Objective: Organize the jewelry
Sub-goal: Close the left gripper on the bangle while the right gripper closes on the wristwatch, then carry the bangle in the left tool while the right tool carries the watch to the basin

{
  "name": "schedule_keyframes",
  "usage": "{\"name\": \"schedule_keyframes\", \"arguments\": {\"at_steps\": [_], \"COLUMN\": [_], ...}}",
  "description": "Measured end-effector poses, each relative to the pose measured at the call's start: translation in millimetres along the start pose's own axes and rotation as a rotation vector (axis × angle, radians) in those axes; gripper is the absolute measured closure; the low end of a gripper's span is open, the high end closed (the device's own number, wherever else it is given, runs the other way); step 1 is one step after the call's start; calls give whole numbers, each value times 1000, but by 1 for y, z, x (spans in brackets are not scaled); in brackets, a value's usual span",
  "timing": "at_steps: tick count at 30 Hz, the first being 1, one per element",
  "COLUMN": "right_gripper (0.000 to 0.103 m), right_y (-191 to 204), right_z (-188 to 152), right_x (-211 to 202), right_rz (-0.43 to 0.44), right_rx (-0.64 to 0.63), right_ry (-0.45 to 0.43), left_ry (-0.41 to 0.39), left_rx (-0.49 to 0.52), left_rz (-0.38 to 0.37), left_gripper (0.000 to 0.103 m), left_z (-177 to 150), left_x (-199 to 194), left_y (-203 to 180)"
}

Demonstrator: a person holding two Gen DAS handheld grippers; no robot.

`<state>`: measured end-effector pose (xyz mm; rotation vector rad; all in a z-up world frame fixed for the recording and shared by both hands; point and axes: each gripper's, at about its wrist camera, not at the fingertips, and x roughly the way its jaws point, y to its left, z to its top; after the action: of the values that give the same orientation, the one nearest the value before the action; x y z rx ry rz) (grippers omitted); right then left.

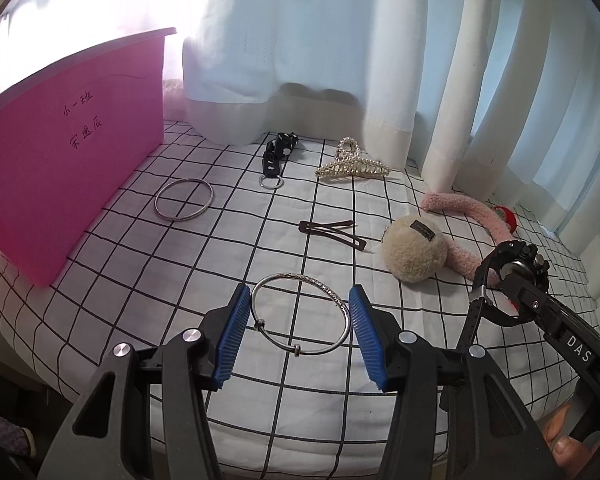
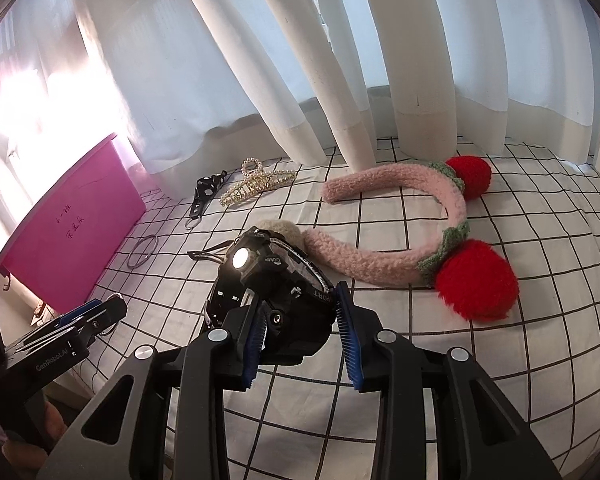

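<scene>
- We are holding a silver bangle point(image 1: 300, 314) across our left gripper point(image 1: 298, 330); its blue pads are touching the ring's two sides, so we are judging it gripped and raised off the checked bedsheet point(image 1: 180, 264).
- We are clamping a black sport watch point(image 2: 278, 280) in our right gripper point(image 2: 302, 338), the jaws set fairly narrow on the case and the strap hanging below.
- We are reading both pieces as picked up but not yet put away; the likely place for them is the pink storage box point(image 1: 72, 168) standing at the left edge of the bed, well apart from both grippers.
- We cannot see inside that box, so we are not saying whether anything is stowed already.
- Still lying on the sheet: a second, plain bangle point(image 1: 184, 200) just beside the box, a black strap with a metal ring point(image 1: 276, 160), a pearl claw clip point(image 1: 354, 164), two brown snap clips point(image 1: 334, 232), a beige pompom point(image 1: 414, 250) and a pink fuzzy headband with red pompoms point(image 2: 400, 236).
- We are judging the sorting to be at an early stage, with most pieces left to move.
</scene>
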<state>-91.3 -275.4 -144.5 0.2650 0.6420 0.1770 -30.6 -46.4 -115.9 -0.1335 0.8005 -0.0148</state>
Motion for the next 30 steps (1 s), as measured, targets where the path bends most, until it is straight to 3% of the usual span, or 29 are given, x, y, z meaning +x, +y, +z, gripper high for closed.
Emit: {"name": "schedule_keyframes", "arguments": {"at_steps": [9,17,24,30], "right_gripper": [70,70,70,70], "right_y": [14,46,98,160], "right_z": [39,79,114,142], "right_x": [-30,-52,-56,-46], "right_rz": [29,124,245,325], "right_rx": [-59,-137,-214,-275], "right_ry": [-32,-54,-69,-82], "left_ry": [-61,-146,-210,-264], "left_rx": [-22,-47,-100,-166], "left_rz": [26,70,115,175], "left_gripper": [53,53,53,53], "left_z": [35,67,92,115], "left_x": [-40,-95,-137,-160], "left_y": [-4,-7,15,63]}}
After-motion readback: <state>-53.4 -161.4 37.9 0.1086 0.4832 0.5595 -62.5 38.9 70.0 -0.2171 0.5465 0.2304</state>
